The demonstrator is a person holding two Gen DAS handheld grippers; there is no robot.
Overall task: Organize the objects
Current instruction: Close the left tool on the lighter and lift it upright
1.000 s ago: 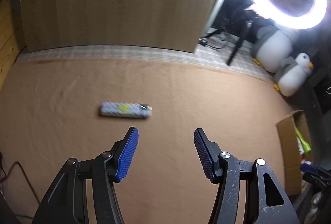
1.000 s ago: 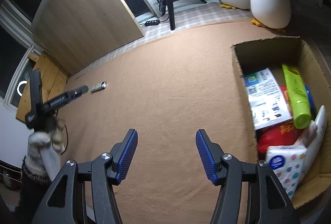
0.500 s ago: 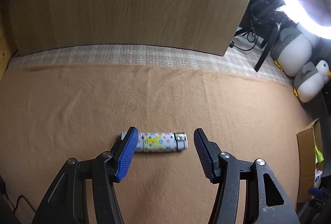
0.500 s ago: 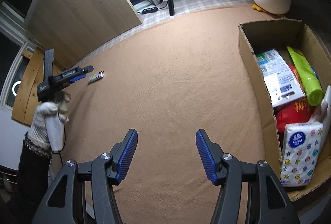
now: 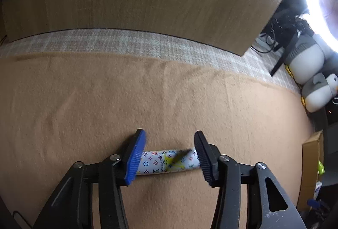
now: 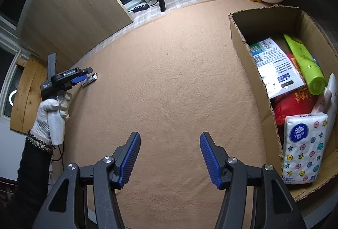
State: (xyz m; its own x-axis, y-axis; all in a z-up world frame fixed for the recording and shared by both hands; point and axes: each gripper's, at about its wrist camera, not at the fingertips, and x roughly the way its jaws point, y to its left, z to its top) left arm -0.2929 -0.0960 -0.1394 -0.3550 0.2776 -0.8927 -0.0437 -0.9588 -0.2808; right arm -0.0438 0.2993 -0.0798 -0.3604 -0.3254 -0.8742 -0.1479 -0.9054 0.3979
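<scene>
Far across the blanket from the cardboard box (image 6: pixel 243 38), the patterned tube (image 5: pixel 166 162) lies between your left gripper (image 5: pixel 169 155) pads, which have just been closing endwise along its long axis; your right gripper (image 6: pixel 170 160) gapes empty beside the box.

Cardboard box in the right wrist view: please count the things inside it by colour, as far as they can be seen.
In the cardboard box:
White: 3 (printed packet, tissue pack, plain white item at the wall)
Green: 1 (tube)
Red: 1 (pouch)
Total: 5 visible; others may be hidden underneath.
</scene>
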